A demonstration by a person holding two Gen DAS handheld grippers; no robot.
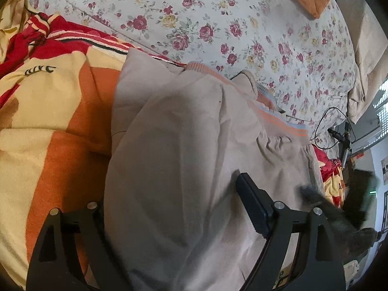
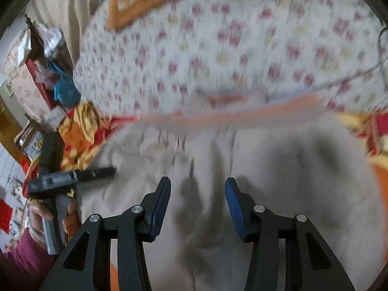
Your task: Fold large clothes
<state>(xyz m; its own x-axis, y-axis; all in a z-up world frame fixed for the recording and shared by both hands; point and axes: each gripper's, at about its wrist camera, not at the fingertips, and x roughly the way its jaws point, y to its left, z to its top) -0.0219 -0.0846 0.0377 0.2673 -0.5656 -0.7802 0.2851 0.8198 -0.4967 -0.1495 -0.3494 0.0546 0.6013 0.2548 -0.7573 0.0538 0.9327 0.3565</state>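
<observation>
Lying across a patterned blanket [image 1: 48, 111] on a floral-sheeted bed [image 1: 218, 24], a large beige garment [image 1: 184, 145] with an orange-striped ribbed hem [image 1: 278, 118] is seen partly folded. The left gripper [image 1: 169, 208] is spread wide, fabric draped over one finger, nothing pinched. The right gripper [image 2: 197, 194] is held half-parted above the cloth, empty. A fold seems just laid; next, a fresh edge must probably be pinched and carried over.
</observation>
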